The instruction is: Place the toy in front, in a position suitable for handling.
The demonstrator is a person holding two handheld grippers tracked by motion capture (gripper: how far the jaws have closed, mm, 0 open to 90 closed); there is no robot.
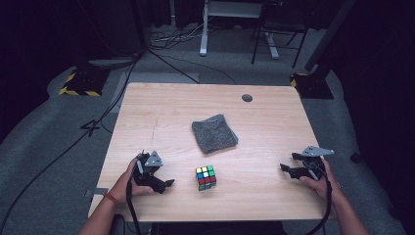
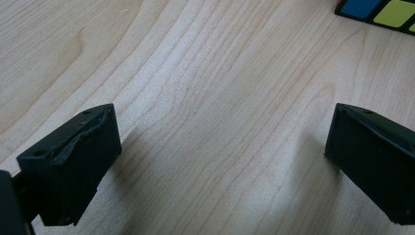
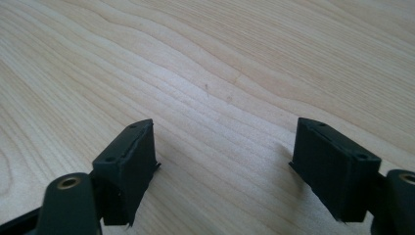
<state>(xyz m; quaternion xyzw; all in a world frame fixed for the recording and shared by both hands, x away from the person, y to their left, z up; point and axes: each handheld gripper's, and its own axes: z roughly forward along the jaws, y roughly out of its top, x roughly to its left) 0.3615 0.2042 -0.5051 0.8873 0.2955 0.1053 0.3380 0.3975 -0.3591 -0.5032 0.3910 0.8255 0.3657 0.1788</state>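
A colour-tiled puzzle cube (image 1: 206,177) stands on the light wooden table (image 1: 161,117) near its front edge. Behind it lies a folded grey cloth (image 1: 214,132). My left gripper (image 1: 159,182) rests low at the front left, a short way left of the cube, open with bare wood between its jaws (image 2: 220,156); a corner of the cube (image 2: 379,11) shows at the top right of the left gripper view. My right gripper (image 1: 289,164) sits at the front right, well right of the cube, also open over bare wood (image 3: 222,161).
A round dark grommet (image 1: 247,98) sits near the table's back edge. Beyond the table are grey carpet, trailing cables (image 1: 88,132), desk legs (image 1: 204,29) and yellow-black striped bases (image 1: 78,85) at both sides.
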